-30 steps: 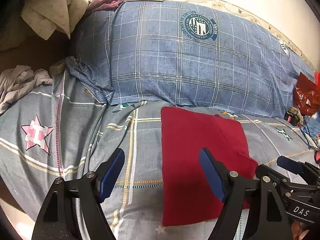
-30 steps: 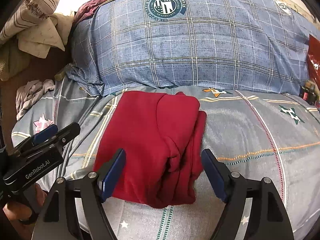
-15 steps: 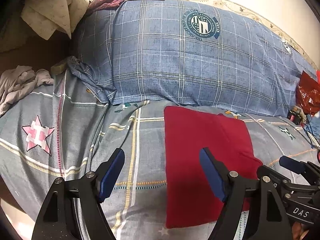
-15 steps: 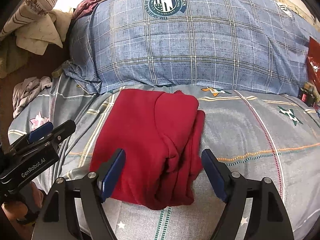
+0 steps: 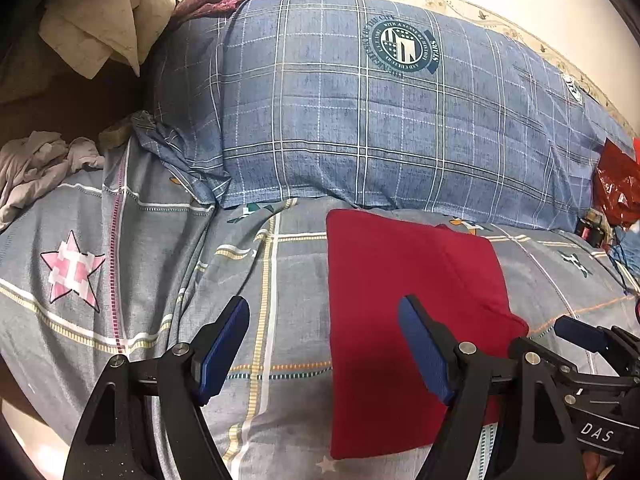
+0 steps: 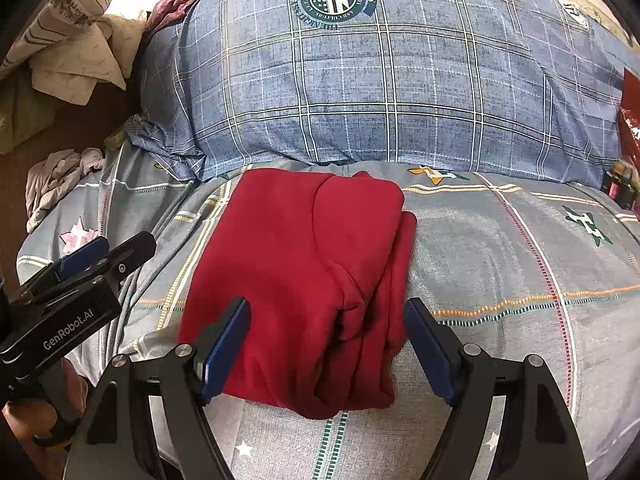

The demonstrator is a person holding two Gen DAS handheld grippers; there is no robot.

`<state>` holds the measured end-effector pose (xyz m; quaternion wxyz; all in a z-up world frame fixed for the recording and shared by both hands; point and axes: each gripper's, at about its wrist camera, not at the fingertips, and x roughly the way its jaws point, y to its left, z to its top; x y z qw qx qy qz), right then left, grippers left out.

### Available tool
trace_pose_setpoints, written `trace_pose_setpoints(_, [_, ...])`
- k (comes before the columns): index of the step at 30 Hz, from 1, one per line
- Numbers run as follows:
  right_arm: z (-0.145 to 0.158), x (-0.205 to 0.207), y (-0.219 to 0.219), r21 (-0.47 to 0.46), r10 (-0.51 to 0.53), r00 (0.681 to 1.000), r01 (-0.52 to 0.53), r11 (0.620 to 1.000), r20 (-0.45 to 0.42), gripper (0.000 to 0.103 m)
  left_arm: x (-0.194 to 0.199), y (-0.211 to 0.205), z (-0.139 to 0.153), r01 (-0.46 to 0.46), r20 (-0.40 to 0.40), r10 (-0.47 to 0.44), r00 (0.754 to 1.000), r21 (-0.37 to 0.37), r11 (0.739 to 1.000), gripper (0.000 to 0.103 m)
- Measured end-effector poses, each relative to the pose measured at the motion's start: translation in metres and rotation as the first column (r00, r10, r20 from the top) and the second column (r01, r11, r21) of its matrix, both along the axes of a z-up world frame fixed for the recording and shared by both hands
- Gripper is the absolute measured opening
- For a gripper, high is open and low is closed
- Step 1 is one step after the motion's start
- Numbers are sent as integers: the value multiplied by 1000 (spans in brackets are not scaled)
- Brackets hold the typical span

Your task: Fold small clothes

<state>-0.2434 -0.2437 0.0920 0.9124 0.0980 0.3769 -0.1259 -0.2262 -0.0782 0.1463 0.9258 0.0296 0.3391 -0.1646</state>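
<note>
Folded red garment (image 6: 304,280) on a grey patterned bedsheet (image 6: 500,248), below two spread, empty grippers.

The right gripper (image 6: 326,344) hangs over the garment's near edge, and only its view shows the layered folds on the right side. The left gripper (image 5: 324,346) straddles the garment's left edge; its view shows flat red cloth. Little differs from a second ago. Beyond lie a blue plaid pillow (image 6: 400,80) and crumpled grey cloth (image 5: 36,168); nothing blocks the garment.
</note>
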Motion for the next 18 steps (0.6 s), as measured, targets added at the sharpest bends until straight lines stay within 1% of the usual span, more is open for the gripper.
trace_pose_setpoints(18, [-4,4,-2,13,4,1000,-4,1000,-16,80,0,-3,-2,3,5,-3,1000,0,1000,77])
